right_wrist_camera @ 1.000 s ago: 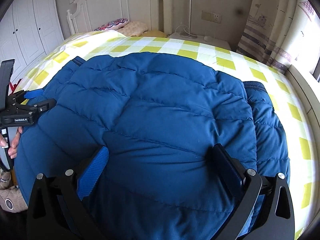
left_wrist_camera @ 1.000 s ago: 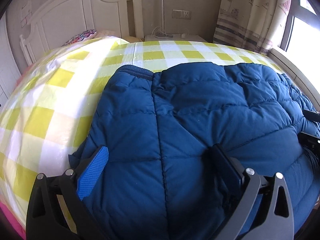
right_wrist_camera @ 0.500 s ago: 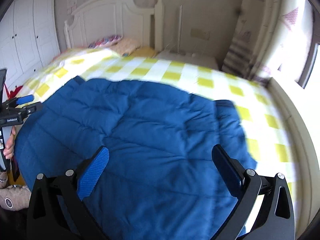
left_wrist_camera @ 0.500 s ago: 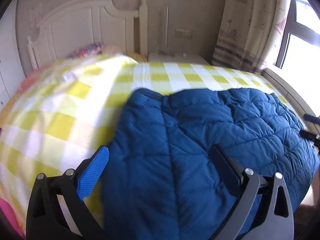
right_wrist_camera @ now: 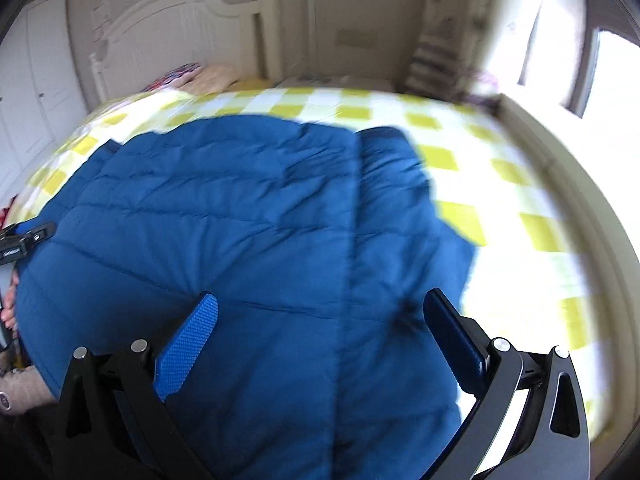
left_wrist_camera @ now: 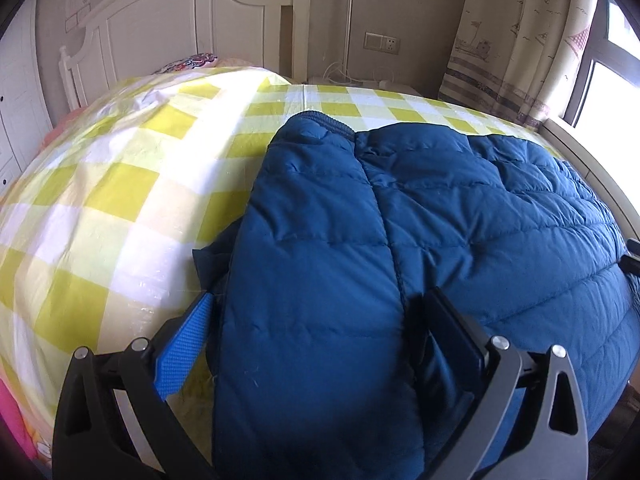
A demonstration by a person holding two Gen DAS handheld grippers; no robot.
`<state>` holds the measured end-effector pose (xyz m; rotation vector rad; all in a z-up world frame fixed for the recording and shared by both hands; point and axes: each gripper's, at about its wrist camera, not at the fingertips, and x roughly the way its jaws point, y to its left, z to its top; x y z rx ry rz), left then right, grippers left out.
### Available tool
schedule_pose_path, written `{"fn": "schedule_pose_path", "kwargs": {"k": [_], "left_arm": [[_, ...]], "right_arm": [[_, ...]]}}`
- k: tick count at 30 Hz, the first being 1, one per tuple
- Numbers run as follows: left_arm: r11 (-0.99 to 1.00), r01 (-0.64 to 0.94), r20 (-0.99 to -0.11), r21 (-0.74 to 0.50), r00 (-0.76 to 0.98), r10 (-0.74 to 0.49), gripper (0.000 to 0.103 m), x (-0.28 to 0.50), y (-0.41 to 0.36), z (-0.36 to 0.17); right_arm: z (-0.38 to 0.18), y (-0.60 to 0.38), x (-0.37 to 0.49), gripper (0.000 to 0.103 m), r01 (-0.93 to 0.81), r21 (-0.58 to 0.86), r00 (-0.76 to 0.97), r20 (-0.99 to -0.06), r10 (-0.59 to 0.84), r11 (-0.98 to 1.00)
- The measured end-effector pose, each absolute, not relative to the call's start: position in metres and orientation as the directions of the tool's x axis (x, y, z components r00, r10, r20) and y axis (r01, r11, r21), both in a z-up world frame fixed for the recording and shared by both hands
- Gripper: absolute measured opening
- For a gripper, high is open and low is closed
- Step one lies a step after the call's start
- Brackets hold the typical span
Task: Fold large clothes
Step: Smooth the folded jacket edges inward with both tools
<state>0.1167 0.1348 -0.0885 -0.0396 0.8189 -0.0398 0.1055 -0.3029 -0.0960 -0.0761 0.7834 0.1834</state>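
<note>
A large blue quilted down jacket point(left_wrist_camera: 420, 232) lies spread on the yellow-and-white checked bed point(left_wrist_camera: 120, 184). My left gripper point(left_wrist_camera: 320, 320) is open, its jaws astride the jacket's left sleeve near the front edge. In the right wrist view the jacket point(right_wrist_camera: 240, 240) fills the middle, its right sleeve point(right_wrist_camera: 400, 208) lying alongside the body. My right gripper point(right_wrist_camera: 320, 320) is open just above the jacket's right side. The left gripper point(right_wrist_camera: 24, 236) shows at the left edge of the right wrist view.
A white headboard point(left_wrist_camera: 180, 36) and pillows point(left_wrist_camera: 188, 62) stand at the far end. A nightstand with cables point(left_wrist_camera: 360, 80) and a curtain point(left_wrist_camera: 508, 40) are at the back right. A window ledge point(right_wrist_camera: 560, 184) runs along the bed's right side.
Both grippers have shifted outward: the left toward the jacket's left sleeve, the right toward the right sleeve. Both stay open. The right wrist view is motion-blurred.
</note>
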Motion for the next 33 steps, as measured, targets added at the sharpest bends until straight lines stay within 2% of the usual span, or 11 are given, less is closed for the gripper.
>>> {"fn": "schedule_pose_path", "kwargs": {"k": [5, 8, 10, 18, 21, 24, 27, 29, 31, 33], "left_arm": [[0.998, 0.02, -0.725, -0.068, 0.686, -0.063, 0.101, 0.115, 0.137, -0.09], [0.997, 0.022, -0.722, -0.079, 0.689, -0.072, 0.101, 0.115, 0.139, -0.092], [0.996, 0.023, -0.722, -0.086, 0.687, -0.078, 0.101, 0.117, 0.14, -0.092], [0.996, 0.022, -0.726, -0.091, 0.682, -0.082, 0.101, 0.119, 0.142, -0.094], [0.997, 0.004, -0.739, -0.081, 0.67, -0.063, 0.101, 0.119, 0.141, -0.091], [0.998, -0.057, -0.742, -0.04, 0.67, 0.009, 0.1, 0.112, 0.128, -0.075], [0.998, 0.059, -0.658, 0.02, 0.753, -0.032, 0.101, 0.094, 0.088, -0.047], [0.985, 0.137, -0.607, 0.106, 0.794, -0.045, 0.101, 0.08, 0.053, -0.037], [0.957, 0.217, -0.611, 0.192, 0.79, -0.056, 0.101, 0.075, 0.023, -0.046], [0.933, 0.242, -0.654, 0.267, 0.757, -0.009, 0.101, 0.081, 0.005, -0.071]], "right_arm": [[-0.106, -0.319, 0.086, 0.098, -0.203, 0.014, 0.695, -0.702, 0.154, 0.979], [-0.124, -0.339, 0.088, 0.099, -0.208, 0.17, 0.678, -0.685, 0.267, 0.963], [-0.13, -0.344, 0.092, 0.099, -0.211, 0.216, 0.671, -0.677, 0.302, 0.953], [-0.128, -0.341, 0.091, 0.099, -0.198, 0.203, 0.669, -0.687, 0.284, 0.959], [-0.119, -0.336, 0.09, 0.098, -0.163, 0.169, 0.666, -0.709, 0.235, 0.972], [-0.102, -0.32, 0.084, 0.098, -0.138, 0.081, 0.703, -0.694, 0.155, 0.987], [-0.085, -0.295, 0.072, 0.099, -0.163, 0.009, 0.756, -0.642, 0.131, 0.987], [-0.079, -0.283, 0.065, 0.099, -0.193, -0.022, 0.775, -0.616, 0.139, 0.981], [-0.078, -0.276, 0.06, 0.099, -0.201, -0.085, 0.796, -0.595, 0.113, 0.976], [-0.087, -0.279, 0.066, 0.099, -0.174, -0.123, 0.783, -0.619, 0.062, 0.977]]}}
